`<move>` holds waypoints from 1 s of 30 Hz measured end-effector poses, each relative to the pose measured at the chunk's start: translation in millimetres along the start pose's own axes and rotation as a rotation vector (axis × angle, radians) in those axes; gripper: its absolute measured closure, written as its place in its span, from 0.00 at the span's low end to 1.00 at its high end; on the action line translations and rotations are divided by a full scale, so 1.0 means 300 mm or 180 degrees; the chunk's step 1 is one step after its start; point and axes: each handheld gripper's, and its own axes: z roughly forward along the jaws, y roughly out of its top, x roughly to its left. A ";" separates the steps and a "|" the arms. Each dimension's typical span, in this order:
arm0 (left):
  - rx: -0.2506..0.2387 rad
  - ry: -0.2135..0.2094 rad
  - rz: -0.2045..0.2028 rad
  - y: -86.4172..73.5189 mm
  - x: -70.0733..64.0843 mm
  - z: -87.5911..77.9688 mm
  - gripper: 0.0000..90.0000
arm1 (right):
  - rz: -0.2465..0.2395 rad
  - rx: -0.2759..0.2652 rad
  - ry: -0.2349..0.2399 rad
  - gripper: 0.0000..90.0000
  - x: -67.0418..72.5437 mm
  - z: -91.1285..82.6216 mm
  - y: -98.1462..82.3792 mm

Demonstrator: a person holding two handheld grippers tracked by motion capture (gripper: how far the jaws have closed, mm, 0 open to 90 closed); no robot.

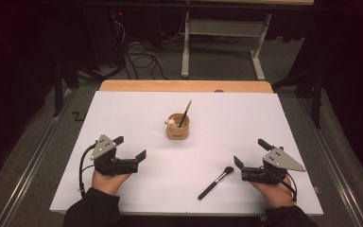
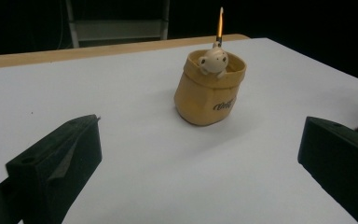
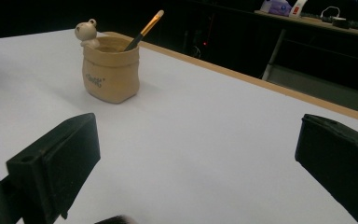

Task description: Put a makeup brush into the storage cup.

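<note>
Both tongs spread wide, nothing held: left tongs (image 1: 133,147), right tongs (image 1: 249,152). Makeup brush (image 1: 216,182) flat on white desk (image 1: 137,109), just beside right tongs. Tan holder (image 1: 177,126) mid-desk, thin brush (image 1: 185,113) inside, leaning.

Black makeup brush (image 1: 216,183) lies flat near tan pot (image 1: 177,126).

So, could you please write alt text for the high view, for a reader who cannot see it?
A tan pot holding one upright brush stands mid-table on a white sheet, and a black makeup brush lies flat nearer the person. The left gripper and right gripper rest at either side, jaws open and holding nothing.
</note>
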 end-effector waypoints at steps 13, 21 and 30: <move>0.0147 0.0041 0.0016 0.007 -0.001 0.008 0.01 | -0.0012 0.0009 -0.0029 0.00 -0.003 0.003 -0.003; 0.0584 0.0125 0.0034 -0.010 0.010 0.050 0.01 | 0.0017 0.0000 -0.0043 0.00 -0.015 -0.009 -0.004; 0.0879 0.0054 0.0093 -0.020 -0.002 0.071 0.01 | 0.0001 0.0066 -0.0037 0.00 -0.014 -0.001 -0.011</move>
